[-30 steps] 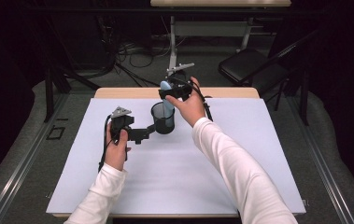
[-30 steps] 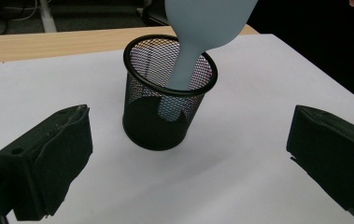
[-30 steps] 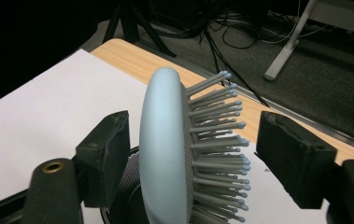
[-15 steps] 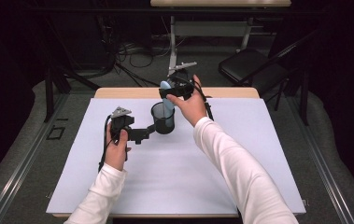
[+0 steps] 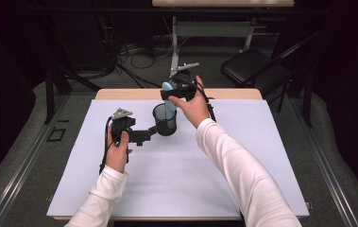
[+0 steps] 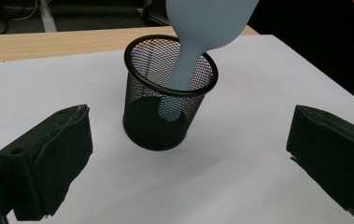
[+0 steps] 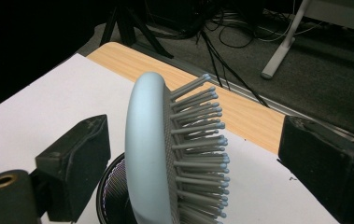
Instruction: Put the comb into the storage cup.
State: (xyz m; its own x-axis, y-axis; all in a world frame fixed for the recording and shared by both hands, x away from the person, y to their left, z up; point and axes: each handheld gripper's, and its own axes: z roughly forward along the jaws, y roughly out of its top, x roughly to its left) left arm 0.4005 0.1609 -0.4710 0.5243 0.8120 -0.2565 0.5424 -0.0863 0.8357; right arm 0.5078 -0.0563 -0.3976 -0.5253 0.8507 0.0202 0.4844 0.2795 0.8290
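A black mesh cup (image 5: 166, 124) (image 6: 152, 122) stands on the white sheet. A pale blue hairbrush (image 5: 167, 88) (image 6: 189, 51) (image 7: 146, 149) rests in it handle down, its head leaning out above the rim. My right gripper (image 5: 173, 93) (image 7: 195, 137) straddles the brush head. Its jaws have just been opening and the pads stand clear of the brush on both sides. My left gripper (image 5: 146, 136) (image 6: 188, 126) is open, low on the sheet just left of the cup, with the cup ahead of its jaws.
The white sheet (image 5: 242, 156) covers a wooden table whose far edge (image 5: 228, 93) shows behind the cup. A black chair (image 5: 250, 66) and floor cables (image 5: 129, 52) lie beyond the table.
The right gripper's jaws have spread away from the brush head, which now leans in the cup by itself. Both hands stay where they were.
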